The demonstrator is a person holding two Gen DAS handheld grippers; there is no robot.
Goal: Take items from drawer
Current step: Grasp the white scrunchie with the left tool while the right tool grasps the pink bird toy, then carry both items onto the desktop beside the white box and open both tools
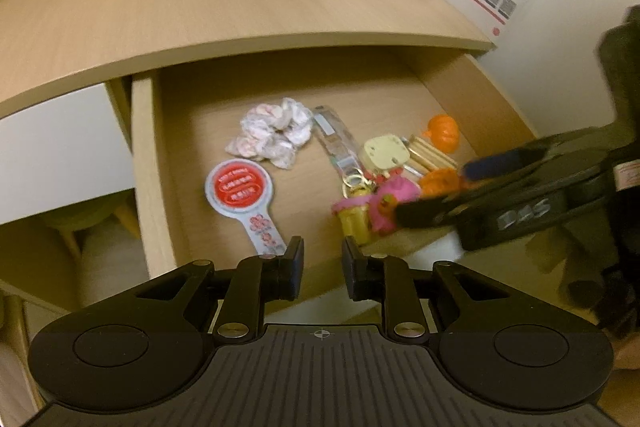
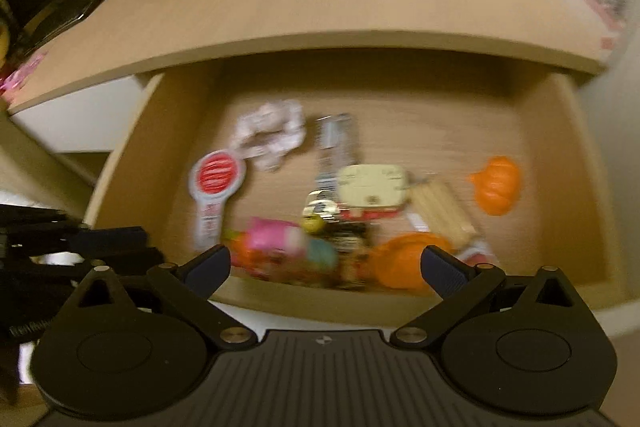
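Inside the open drawer [image 1: 144, 163] lie a pink toy [image 1: 390, 205], orange pumpkins [image 1: 442, 131] and a red-faced paddle [image 1: 240, 189]. Right gripper [image 2: 326, 267] hangs over the toys, fingers spread wide, empty. Left gripper [image 1: 323, 269] hovers narrowly parted, holding nothing.

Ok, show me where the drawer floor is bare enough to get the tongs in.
Bare floor runs along the back of the drawer, behind the white scrunchie and the orange pumpkin. Another strip lies on the drawer's left, between its wall and the red paddle. The front right is crowded: pink toy, cream tag and keychains overlap there.
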